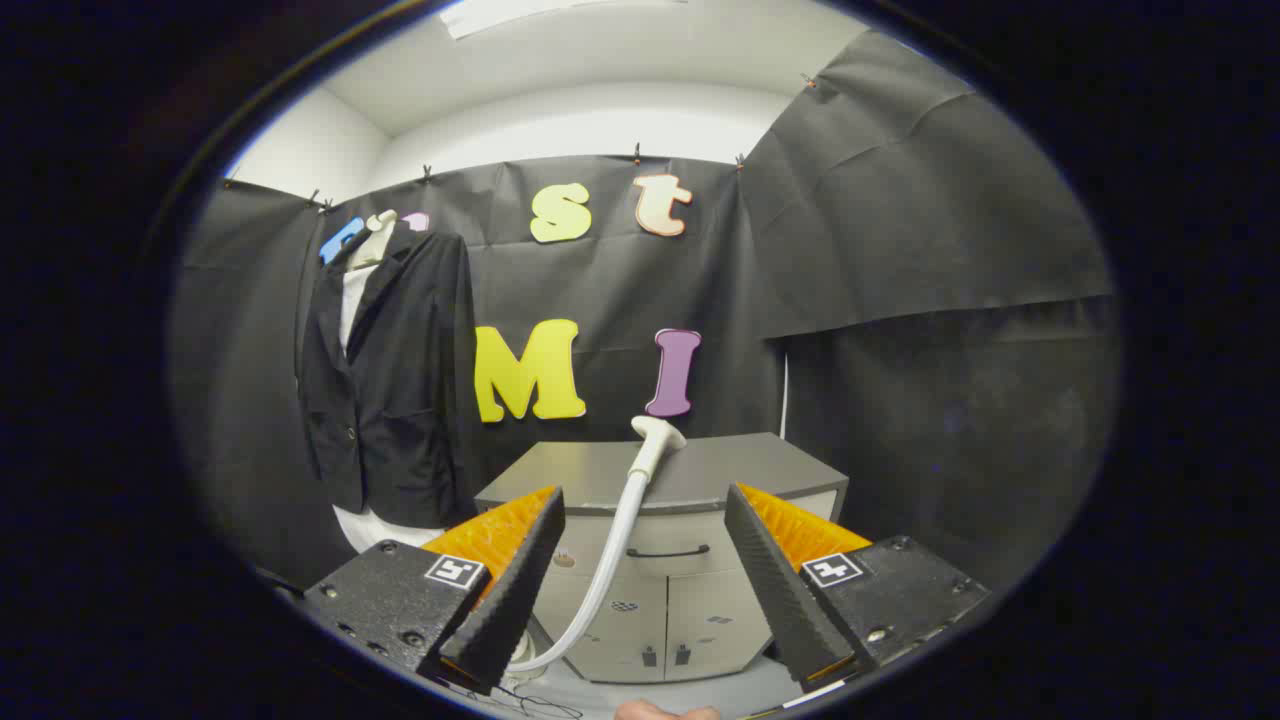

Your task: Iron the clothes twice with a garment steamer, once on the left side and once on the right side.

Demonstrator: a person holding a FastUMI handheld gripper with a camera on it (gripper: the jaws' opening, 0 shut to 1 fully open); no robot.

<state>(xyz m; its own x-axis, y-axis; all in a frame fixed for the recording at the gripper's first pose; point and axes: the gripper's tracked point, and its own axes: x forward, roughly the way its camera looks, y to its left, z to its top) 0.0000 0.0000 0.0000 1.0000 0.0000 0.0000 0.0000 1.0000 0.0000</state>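
Observation:
A black jacket (390, 380) over a white shirt hangs on a pale mannequin torso, off to the left beyond my fingers and in front of the black cloth wall. The white steamer head (656, 440) rests on top of a grey cabinet (740, 470), straight ahead and beyond the fingertips. Its white hose (610, 560) curves down in front of the cabinet between my fingers. My gripper (645, 505) is open, fingers wide apart, holding nothing and well short of the steamer head.
The grey cabinet has a drawer with a dark handle (668, 551) and two lower doors. Thin cables (530, 700) lie on the pale floor below my left finger. Part of a hand (665, 711) shows under the gripper.

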